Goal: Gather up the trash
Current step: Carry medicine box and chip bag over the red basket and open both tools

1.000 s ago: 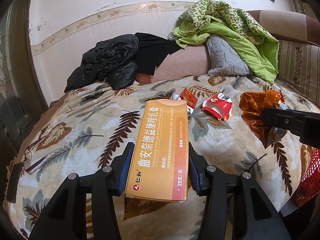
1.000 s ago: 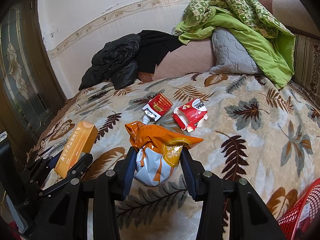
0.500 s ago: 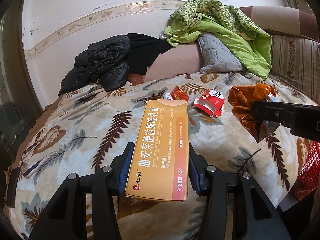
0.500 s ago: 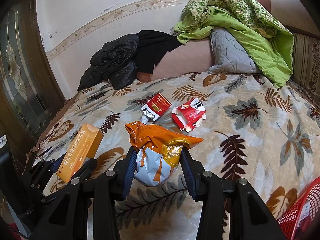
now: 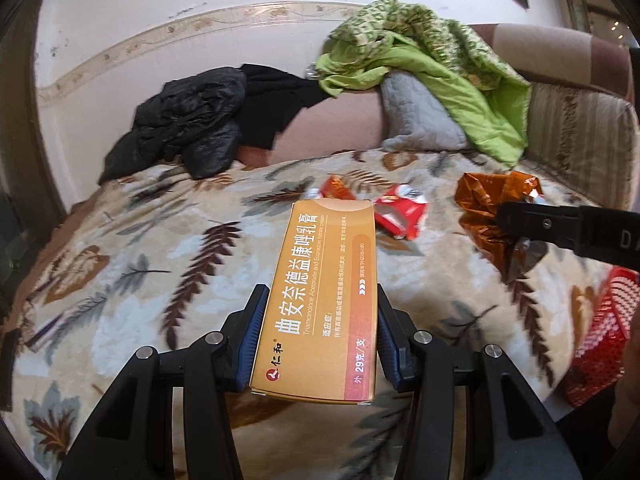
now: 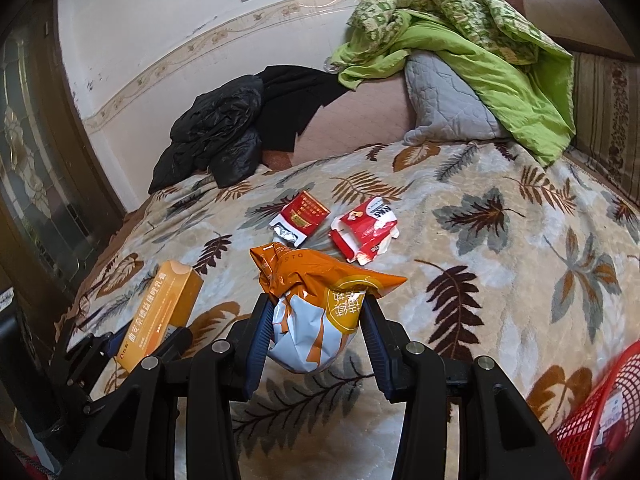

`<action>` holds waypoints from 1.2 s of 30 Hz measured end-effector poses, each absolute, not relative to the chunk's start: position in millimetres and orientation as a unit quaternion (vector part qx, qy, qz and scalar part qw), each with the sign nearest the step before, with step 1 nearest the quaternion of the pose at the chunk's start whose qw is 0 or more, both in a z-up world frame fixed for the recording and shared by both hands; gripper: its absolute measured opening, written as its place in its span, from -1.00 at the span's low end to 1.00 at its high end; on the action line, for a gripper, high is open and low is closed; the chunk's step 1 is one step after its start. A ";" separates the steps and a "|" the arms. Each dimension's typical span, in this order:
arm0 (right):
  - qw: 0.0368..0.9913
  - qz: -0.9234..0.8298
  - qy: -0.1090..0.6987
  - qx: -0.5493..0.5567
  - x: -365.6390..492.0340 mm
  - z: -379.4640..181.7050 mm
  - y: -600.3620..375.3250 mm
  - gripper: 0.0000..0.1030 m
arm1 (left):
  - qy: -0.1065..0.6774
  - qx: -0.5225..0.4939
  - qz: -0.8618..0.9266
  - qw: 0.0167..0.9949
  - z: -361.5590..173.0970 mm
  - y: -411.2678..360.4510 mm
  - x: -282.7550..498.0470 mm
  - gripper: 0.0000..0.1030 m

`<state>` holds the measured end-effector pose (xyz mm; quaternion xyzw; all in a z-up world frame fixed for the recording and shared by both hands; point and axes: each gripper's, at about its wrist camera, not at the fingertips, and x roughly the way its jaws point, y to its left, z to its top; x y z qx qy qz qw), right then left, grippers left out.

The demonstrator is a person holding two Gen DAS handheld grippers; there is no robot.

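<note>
Left gripper (image 5: 318, 334): I had it part-open, pads clamped on the yellow box (image 5: 320, 304).
Right gripper (image 6: 316, 330): I held it part-open, squeezing the orange bag (image 6: 316, 308).

The bedspread (image 6: 500, 288) is patterned with brown, rust and grey-blue leaves on cream. The box (image 5: 320, 300) is coloured orange-yellow, with white lettering and a pink band. The snack bag (image 6: 316, 312) is printed in orange, white and pale blue — its inside is seen as coppery foil. Two torn packets (image 6: 364, 232) are red and white. The quilt (image 6: 460, 40) is lime green, its reverse patterned green on cream. The pillow (image 6: 444, 108) is grey, the jacket (image 6: 216, 136) black, the basket (image 6: 592, 420) red.
</note>
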<state>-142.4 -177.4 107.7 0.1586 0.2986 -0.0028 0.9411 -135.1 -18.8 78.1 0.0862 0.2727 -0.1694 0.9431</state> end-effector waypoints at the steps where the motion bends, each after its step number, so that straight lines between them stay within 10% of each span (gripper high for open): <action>1: 0.941 -0.004 0.298 0.164 -145.7 108.2 -181.1 -0.08 | 0.274 0.083 -0.177 0.942 78.5 -20.2 -135.6 -0.07; 36: 0.884 -0.229 0.245 0.327 -397.8 95.2 -437.9 -0.03 | 0.357 0.121 -0.534 0.757 111.6 -299.0 -246.1 -0.07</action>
